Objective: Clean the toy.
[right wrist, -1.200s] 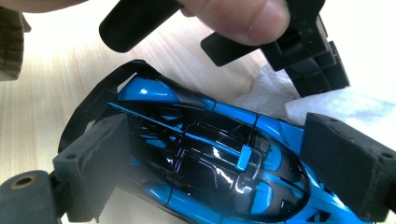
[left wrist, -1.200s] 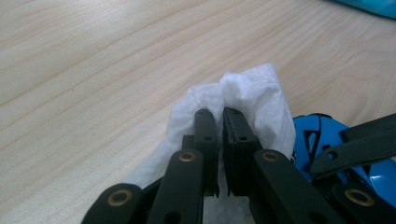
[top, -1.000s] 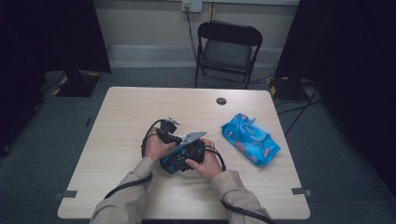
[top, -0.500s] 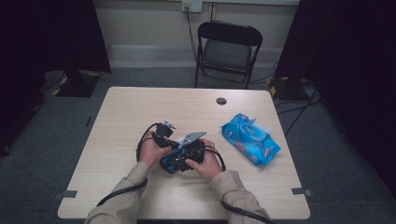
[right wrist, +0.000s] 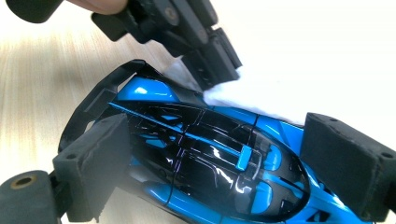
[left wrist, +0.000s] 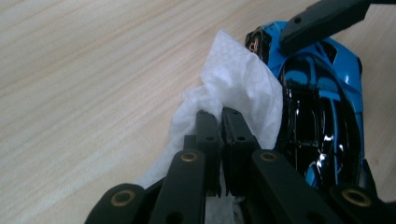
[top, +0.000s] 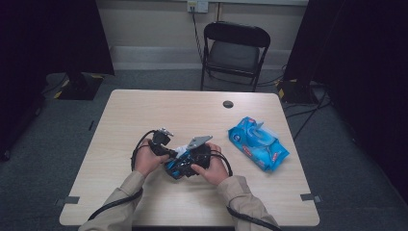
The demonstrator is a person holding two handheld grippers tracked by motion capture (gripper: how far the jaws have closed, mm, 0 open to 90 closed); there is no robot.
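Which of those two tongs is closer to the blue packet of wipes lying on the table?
The right. The right tongs grip the blue toy car on the side towards the wipes packet, apart from it. The left tongs, pinching a white wipe, sit farther away.

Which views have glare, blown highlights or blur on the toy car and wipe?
Right gripper view: the wipe is blown out to plain white, glare spots on the toy car, near jaw pads soft. Left gripper view: wipe weave sharp, streaky reflections on the car roof. High view: dim, dark surroundings, table evenly lit.
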